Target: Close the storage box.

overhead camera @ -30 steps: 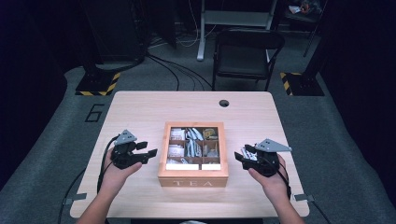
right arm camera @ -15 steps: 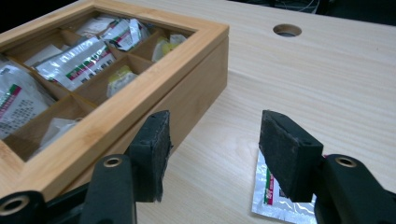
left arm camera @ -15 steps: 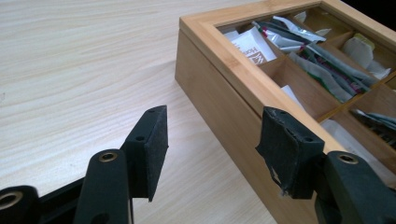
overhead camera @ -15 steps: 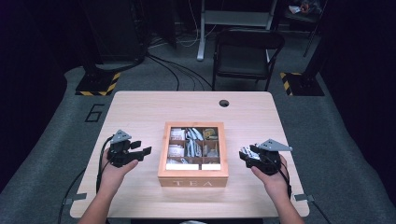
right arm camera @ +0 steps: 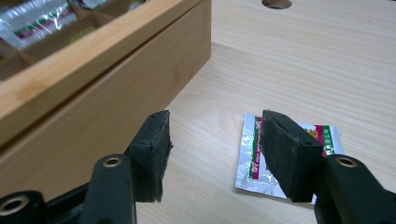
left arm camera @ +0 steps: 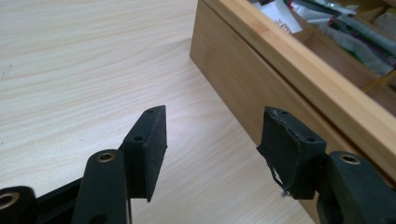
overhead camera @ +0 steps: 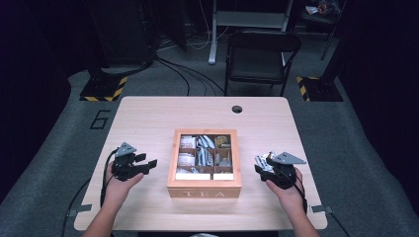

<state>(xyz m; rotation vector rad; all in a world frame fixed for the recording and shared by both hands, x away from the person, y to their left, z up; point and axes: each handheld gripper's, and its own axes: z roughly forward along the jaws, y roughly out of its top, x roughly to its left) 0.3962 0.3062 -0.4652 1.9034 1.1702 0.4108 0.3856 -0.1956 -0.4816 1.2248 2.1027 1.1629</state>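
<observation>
Since before, our left gripper (overhead camera: 148, 164) moved toward 9 o'clock from the open bamboo tea box (overhead camera: 204, 186); both grippers' fingers stand apart, right gripper (right arm camera: 212, 140) above a silver tea sachet (right arm camera: 247, 158).

Left tool (overhead camera: 148, 161) farther left of the tea box (overhead camera: 204, 184) (slightly).

The left tongs (overhead camera: 148, 163) were matte black, with a black cable looping back from them past the bare forearm. Seen from the left gripper view, each jaw carried a flat black rubber pad (left arm camera: 156, 144) fixed with small screws, and brass-coloured rivets sat at the pivots; the pad on the other jaw looked frayed at its lower edge. The right tongs (overhead camera: 259, 166) matched, topped by a grey three-cornered plate (overhead camera: 289, 158). No sleeves showed.
</observation>
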